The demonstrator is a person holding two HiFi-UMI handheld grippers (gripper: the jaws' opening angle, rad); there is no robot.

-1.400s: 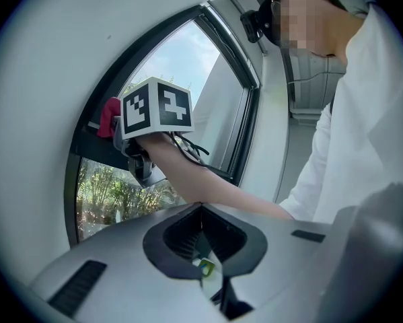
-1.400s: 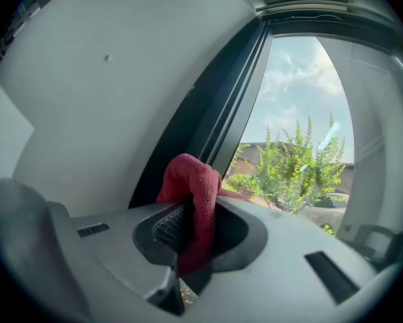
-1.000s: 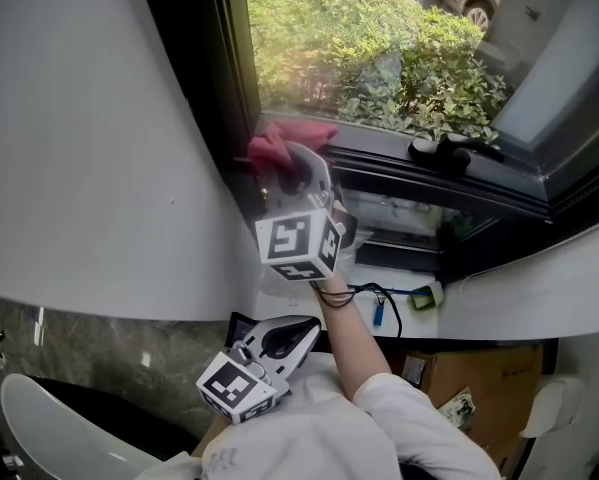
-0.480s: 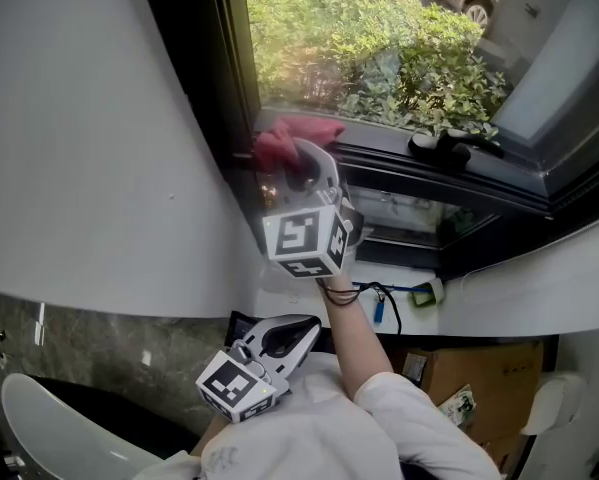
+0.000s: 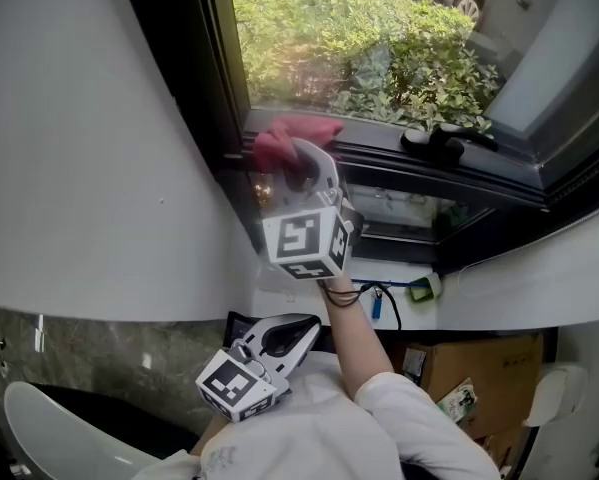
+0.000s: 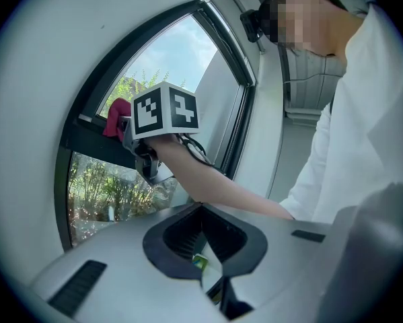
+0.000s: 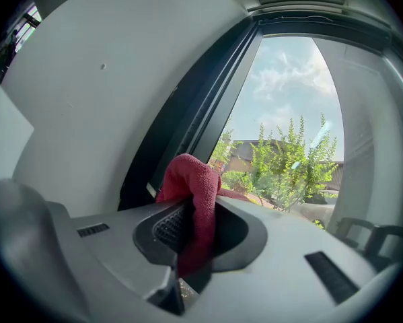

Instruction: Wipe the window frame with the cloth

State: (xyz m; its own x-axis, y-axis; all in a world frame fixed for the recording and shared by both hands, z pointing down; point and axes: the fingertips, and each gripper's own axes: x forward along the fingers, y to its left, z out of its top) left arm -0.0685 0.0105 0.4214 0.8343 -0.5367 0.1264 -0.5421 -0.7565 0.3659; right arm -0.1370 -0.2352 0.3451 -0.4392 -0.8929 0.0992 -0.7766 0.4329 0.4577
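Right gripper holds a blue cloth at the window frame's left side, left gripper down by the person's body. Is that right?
Not quite: the cloth is red, not blue, as the right gripper view shows. The right gripper does hold it at the window frame's left side, with the left gripper down by the person's body.

R gripper (image 5: 301, 163) sits mid-frame in head view, nose aimed abt 12 o'clock. R forearm (image 5: 345, 330) is stretched out bare from a white sleeve (image 5: 411, 408), running back toward 5 o'clock. Its jaws are clamped on the red cloth (image 5: 279, 140), which bunches out past the tips. L gripper (image 5: 297, 334) is held low, at 7 o'clock from the R one, nose pointing abt 2 o'clock. Its jaws are together w/ nothing btwn them.
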